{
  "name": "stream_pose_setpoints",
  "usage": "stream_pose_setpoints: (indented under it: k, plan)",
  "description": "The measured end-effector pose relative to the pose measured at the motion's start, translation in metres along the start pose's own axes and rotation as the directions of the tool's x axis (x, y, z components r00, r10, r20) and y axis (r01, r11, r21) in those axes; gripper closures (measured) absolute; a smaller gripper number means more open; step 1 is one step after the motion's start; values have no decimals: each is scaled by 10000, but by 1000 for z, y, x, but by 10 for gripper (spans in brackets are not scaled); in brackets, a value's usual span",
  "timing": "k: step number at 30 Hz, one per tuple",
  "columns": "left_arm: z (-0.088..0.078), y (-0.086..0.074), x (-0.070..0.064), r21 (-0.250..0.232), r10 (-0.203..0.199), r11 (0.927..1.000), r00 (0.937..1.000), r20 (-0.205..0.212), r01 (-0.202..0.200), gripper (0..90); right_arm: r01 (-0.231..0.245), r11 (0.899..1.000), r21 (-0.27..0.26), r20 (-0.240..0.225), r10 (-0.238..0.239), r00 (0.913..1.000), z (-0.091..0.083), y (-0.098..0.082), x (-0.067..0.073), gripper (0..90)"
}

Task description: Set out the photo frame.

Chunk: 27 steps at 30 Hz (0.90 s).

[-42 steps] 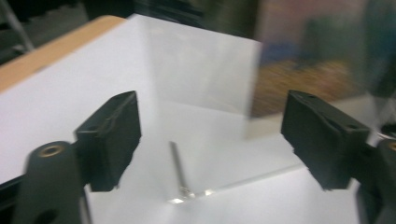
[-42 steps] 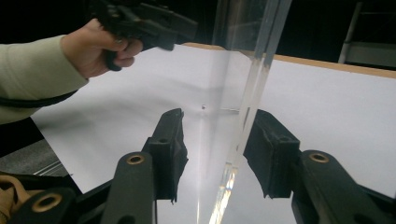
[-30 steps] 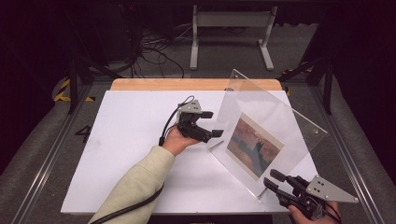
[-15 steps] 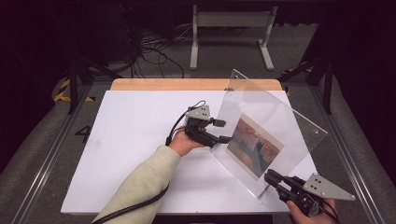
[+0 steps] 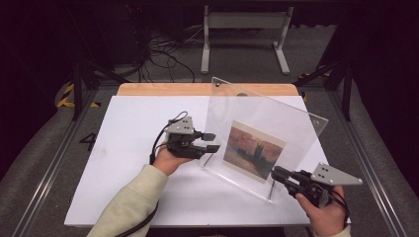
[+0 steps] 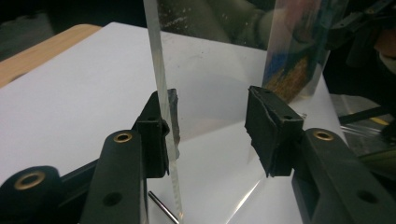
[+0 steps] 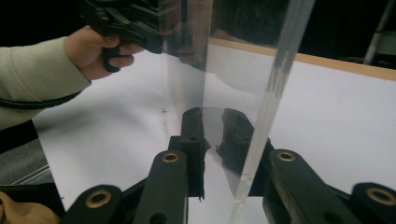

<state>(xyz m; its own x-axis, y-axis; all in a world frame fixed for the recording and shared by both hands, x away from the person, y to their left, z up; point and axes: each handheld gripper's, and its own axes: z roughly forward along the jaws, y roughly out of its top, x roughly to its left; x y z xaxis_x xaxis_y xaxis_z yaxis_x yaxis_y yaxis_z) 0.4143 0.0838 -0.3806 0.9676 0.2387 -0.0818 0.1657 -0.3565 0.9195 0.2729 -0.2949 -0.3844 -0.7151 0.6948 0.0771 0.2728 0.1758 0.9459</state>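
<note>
A clear acrylic picture frame [image 5: 267,116] stands tilted on the white table [image 5: 123,158], holding a sunset picture [image 5: 253,150]. My left gripper [image 5: 211,141] is at the frame's left edge. In the left gripper view that edge [image 6: 161,84] runs up beside one pad, the other pad [image 6: 266,126] stands well apart, and the jaws of the gripper [image 6: 212,126] have just been closing. My right gripper [image 5: 275,174] is at the frame's lower right corner. Its jaws [image 7: 212,135] have just been opening a little, with the sheet's edge [image 7: 280,60] slanting between them, not clamped.
A wooden strip [image 5: 163,89] borders the table's far side. A short metal post [image 5: 271,186] props the frame near my right gripper. Behind the table stand a metal rack [image 5: 242,29] and loose cables [image 5: 163,54]. White tabletop lies open at the left.
My left gripper has moved right to the frame's left edge and its jaws have narrowed. My right gripper has moved up and left to the frame's lower corner.
</note>
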Motion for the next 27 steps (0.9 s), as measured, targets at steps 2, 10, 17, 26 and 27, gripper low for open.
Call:
stream_pose_setpoints:
  k: [2, 10, 17, 26, 27]
  plan:
    - [-12, -5, -2, 47, -173, 9998, 9989, -433, 175, 550, 243, 9996, 149, -239, -239, 9994, 13, 7, -6, 727]
    - [-44, -26, -13, 477, -693, 9957, 9795, -1894, 796, 578, 854, 9955, 409, -1131, -804, 9903, 61, 31, -24, 667]
    - [-49, -29, -20, 431, -653, 9961, 9727, -2225, 767, 593, 1106, 9930, 408, -1330, -1043, 9856, 84, 33, -35, 600]
    - [-46, -28, -20, 267, -727, 9964, 9717, -2249, 807, 539, 861, 9960, 226, -1305, -824, 9880, 87, 26, -39, 589]
    - [-45, -28, -20, 253, -781, 9960, 9716, -2232, 859, 534, 852, 9961, 227, -1285, -816, 9883, 87, 26, -39, 587]
